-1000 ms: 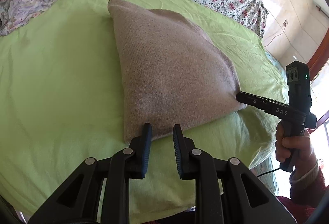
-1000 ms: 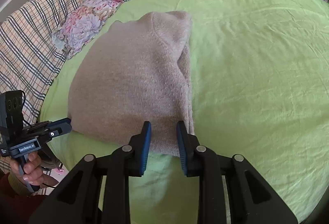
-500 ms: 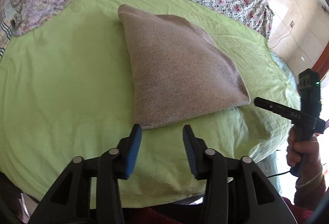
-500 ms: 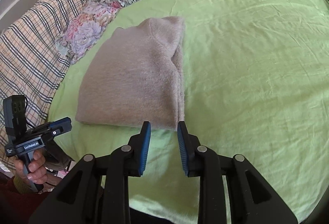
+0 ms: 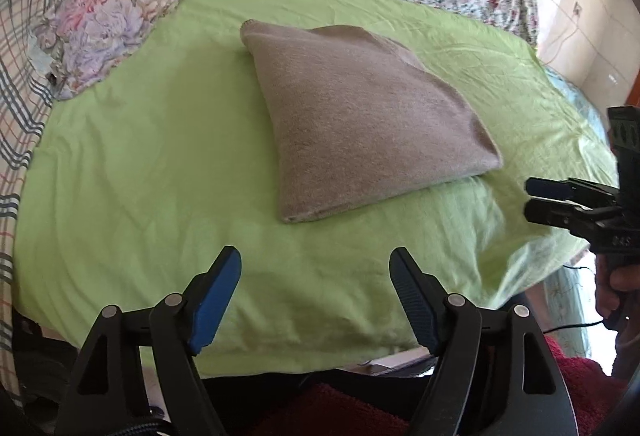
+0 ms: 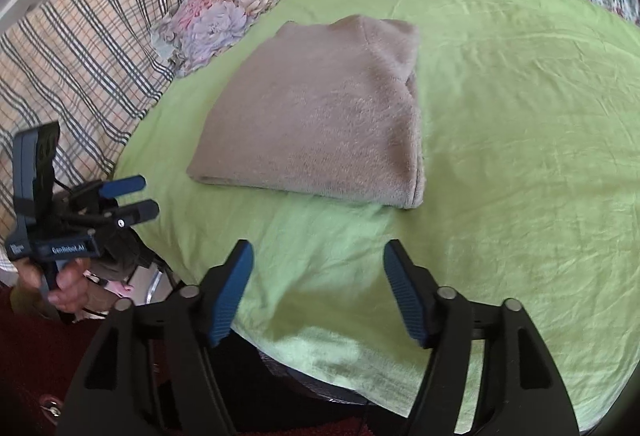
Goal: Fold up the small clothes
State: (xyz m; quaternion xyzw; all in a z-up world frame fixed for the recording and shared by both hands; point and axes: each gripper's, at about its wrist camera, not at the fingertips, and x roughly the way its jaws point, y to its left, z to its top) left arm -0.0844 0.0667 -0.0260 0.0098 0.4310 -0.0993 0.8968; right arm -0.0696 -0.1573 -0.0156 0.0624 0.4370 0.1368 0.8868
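So the near edge of the beige knit sweater [image 5: 360, 124] has just been let go. A second back both grippers were pinched narrow right at that hem, one at each near corner; now they've been pulled back toward the near side of the bed and a strip of bare green sheet [image 5: 160, 156] is seen between the pads and the fabric.

The left gripper [image 5: 316, 296] is wide and its jaws are opening further, with nothing between them but sheet. Same story for the right gripper [image 6: 318, 292]: spread wide, jaws opening, nothing held. In the left wrist view the right gripper is also seen off at the right edge, clear of the sweater's right corner.

The sweater itself is left lying flat in the middle of the green sheet as a compact folded packet, roughly a trapezoid, with the doubled layers visible along its right edge in the right wrist view. The floral pillow [image 6: 212, 20] and plaid blanket [image 6: 80, 36] are well off to the far left, untouched.

Judging by how tidy it's sitting, that fold is probably finished. Whether one more fold is wanted can't be told from here.
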